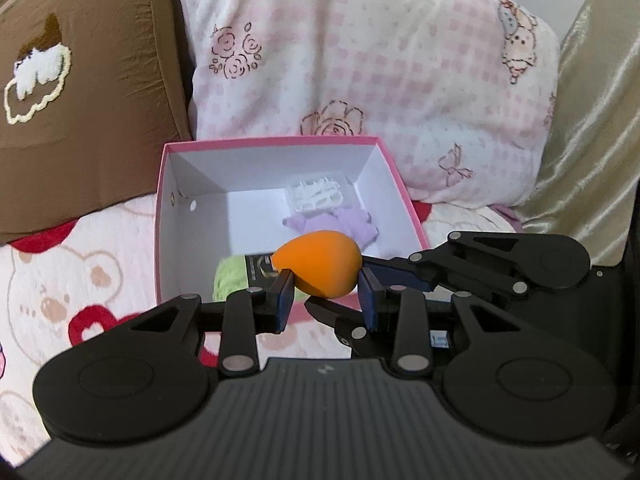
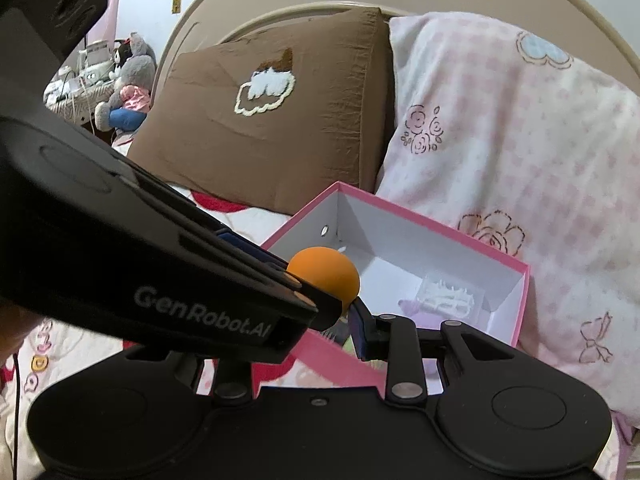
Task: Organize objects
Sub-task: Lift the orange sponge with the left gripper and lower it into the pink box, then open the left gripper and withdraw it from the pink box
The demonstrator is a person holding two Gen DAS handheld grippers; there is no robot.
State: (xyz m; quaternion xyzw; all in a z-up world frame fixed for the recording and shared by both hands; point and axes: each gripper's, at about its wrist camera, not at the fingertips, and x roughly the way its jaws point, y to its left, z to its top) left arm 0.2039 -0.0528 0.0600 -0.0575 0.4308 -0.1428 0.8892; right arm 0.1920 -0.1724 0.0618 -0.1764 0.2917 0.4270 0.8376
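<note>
"GenRobot.AI" in pale letters along the black plastic side of the left tongs (image 2: 320,300), readable from the right wrist view. No other legible writing; fine print on a black card (image 1: 258,270) in the box too blurred to read.

Left tongs (image 1: 326,294) clamped on an orange sponge (image 1: 318,262): smooth, matte, teardrop-shaped, narrow tip pointing left, blue pads pressing its fat end from both sides. Right tongs (image 1: 362,276) nearly closed, coming in from the right, tips touching the sponge's lower right side; grip on it cannot be told.

Just ahead of and below both tongs, on the bed: an open square cardboard box (image 1: 272,142), pink outside, plain white inside, small round holes in the left wall. Inside, beyond the sponge: a clear plastic case (image 1: 318,192) with white pieces, lilac fuzzy cloth (image 1: 348,222), something pale green and soft (image 1: 228,280) at the near left.

Further ahead: brown pillow (image 1: 88,88) with embroidered cloud-like patch, pink checked pillow (image 1: 360,60) printed with roses. Under the box, plush bear-print blanket (image 1: 60,280).
</note>
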